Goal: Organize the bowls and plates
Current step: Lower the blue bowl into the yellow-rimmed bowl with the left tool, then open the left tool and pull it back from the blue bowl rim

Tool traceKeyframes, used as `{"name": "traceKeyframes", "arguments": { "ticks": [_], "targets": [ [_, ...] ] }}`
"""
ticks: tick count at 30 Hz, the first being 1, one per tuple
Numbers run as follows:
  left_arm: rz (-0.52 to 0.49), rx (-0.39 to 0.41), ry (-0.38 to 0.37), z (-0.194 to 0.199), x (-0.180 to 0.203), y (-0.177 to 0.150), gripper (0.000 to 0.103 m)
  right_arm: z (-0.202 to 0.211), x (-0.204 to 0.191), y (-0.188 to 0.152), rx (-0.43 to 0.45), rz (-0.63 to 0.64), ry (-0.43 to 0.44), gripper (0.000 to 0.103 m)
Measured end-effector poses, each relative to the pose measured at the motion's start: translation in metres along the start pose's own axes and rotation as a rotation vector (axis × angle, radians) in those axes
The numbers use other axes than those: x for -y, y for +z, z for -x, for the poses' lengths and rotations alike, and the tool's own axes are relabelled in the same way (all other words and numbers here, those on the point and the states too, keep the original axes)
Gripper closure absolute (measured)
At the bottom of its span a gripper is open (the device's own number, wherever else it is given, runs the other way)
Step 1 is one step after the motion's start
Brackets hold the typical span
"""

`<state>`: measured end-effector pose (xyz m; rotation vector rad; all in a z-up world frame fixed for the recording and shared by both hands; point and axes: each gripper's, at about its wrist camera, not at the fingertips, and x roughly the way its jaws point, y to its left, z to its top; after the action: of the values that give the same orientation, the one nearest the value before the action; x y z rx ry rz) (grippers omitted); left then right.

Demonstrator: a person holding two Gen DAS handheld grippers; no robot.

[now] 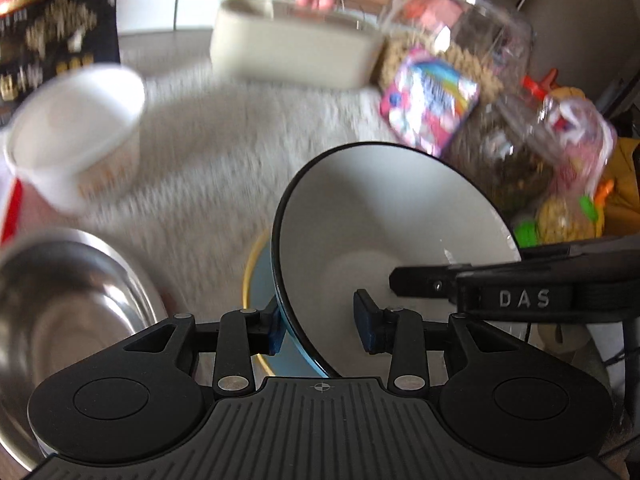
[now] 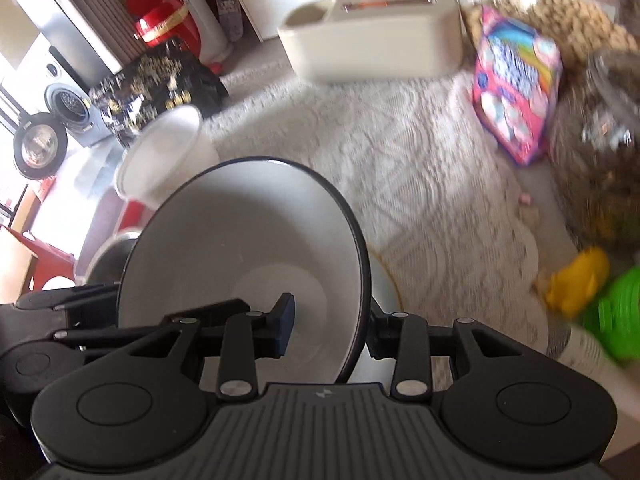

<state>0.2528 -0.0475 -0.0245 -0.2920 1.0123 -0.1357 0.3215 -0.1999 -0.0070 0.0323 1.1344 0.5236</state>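
Both grippers are gripping one white bowl (image 1: 384, 216) at lower centre. The left gripper (image 1: 322, 326) is clamping its left rim. The right gripper (image 2: 330, 330) is clamping its right rim.

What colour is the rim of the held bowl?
Black, around a white inside, on the bowl. Clearest in the right wrist view.

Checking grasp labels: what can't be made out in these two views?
- Left wrist: whether the left gripper presses the bowl; inner pad's contact unclear.
- Both views: yellow-rimmed dish beneath, mostly hidden by the bowl.
- Left wrist: steel bowl, cut by frame edge and gripper.
- Right wrist: jars, motion-blurred.
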Motion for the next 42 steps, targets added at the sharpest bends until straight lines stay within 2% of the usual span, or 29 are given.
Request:
{"name": "traceKeyframes", "arguments": {
  "ticks": [2, 4, 7, 18, 34, 42],
  "targets": [
    [0.004, -0.025, -0.001, -0.008, -0.002, -0.007, 0.065, -0.006, 0.003, -0.008, -0.024, -0.002, 0.0, 0.066],
    [-0.018, 0.001, 0.017, -0.007, 0.001, -0.013, 0.064, -0.012, 0.006, -0.014, -0.046, -0.006, 0.002, 0.066],
    [0.0, 0.007, 0.005, -0.005, -0.002, -0.014, 0.065, -0.015, 0.008, -0.017, -0.056, -0.023, 0.017, 0.066],
    [0.074, 0.009, -0.055, 0.005, -0.019, -0.017, 0.078, -0.022, 0.002, -0.01, -0.068, -0.029, -0.019, 0.066],
    [0.077, 0.022, -0.06, 0.016, -0.022, -0.018, 0.073, -0.024, -0.006, -0.006, -0.085, 0.0, -0.068, 0.066],
    [0.061, 0.026, -0.04, 0.019, -0.021, -0.018, 0.07, -0.015, -0.011, -0.003, -0.049, 0.042, -0.093, 0.066]
  ]
}}
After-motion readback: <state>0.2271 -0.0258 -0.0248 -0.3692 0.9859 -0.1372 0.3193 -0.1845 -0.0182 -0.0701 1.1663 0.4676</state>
